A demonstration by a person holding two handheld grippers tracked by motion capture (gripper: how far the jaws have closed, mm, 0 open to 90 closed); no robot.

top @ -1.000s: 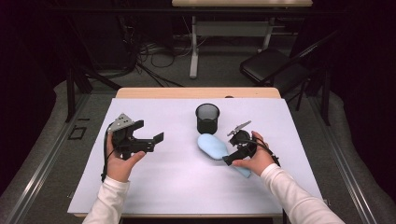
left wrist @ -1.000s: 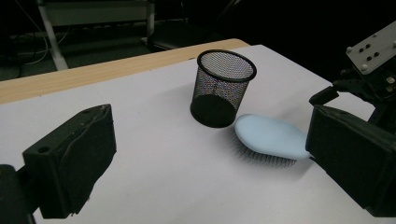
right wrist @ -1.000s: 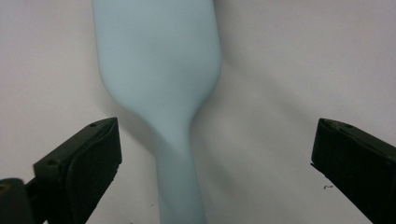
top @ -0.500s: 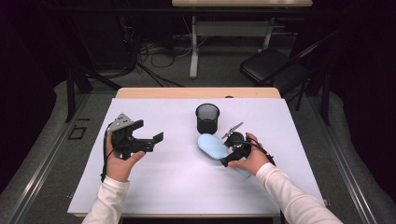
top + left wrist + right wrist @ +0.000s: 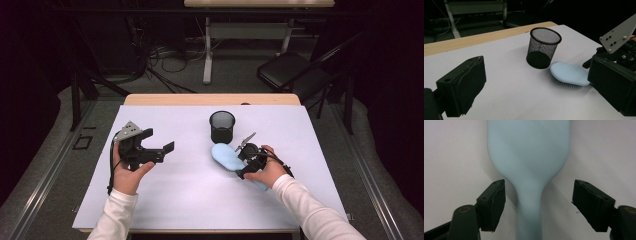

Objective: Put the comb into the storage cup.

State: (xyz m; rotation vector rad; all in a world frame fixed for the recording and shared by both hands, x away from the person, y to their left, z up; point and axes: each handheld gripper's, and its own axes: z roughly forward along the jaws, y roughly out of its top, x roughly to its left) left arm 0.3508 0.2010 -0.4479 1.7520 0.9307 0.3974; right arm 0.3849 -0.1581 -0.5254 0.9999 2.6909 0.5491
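One container on the white table (image 5: 165, 200): a black mesh cup (image 5: 222, 127), upright, nothing visible inside. Pale blue hairbrush (image 5: 226, 156) lies bristles-down just beside the cup's base; the right gripper (image 5: 537, 202) straddles its handle, jaws just closing in but pads not yet touching it. Left gripper (image 5: 162, 148), well apart to the left, hangs spread wide with nothing between its jaws.

The pale blue hairbrush (image 5: 226, 156) lay bristles down on the white table, its handle toward the person.
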